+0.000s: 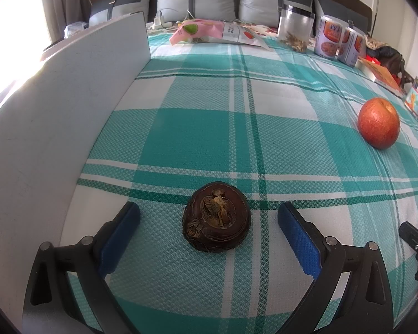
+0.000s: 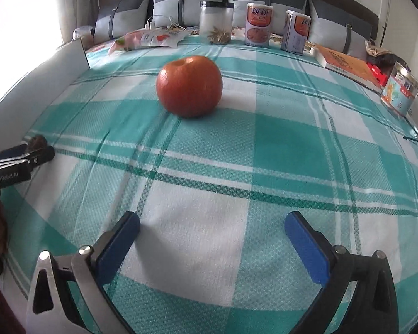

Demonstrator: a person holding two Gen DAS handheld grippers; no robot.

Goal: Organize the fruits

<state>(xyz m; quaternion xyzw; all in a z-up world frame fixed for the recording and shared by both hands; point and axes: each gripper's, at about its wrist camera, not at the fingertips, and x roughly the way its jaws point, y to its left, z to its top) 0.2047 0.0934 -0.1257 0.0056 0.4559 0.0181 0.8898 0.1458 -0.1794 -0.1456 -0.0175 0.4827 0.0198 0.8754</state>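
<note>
Right claw [image 2: 211, 240] spread wide, empty; apple [image 2: 189, 86] straight ahead, well apart; left claw [image 1: 209, 232] spread around brown fruit [image 1: 216, 217], not touching

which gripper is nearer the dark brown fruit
Left. The left gripper stands open with the dark brown fruit between its pads, not pressed. The right gripper is open off to the side, facing the red apple.
</note>
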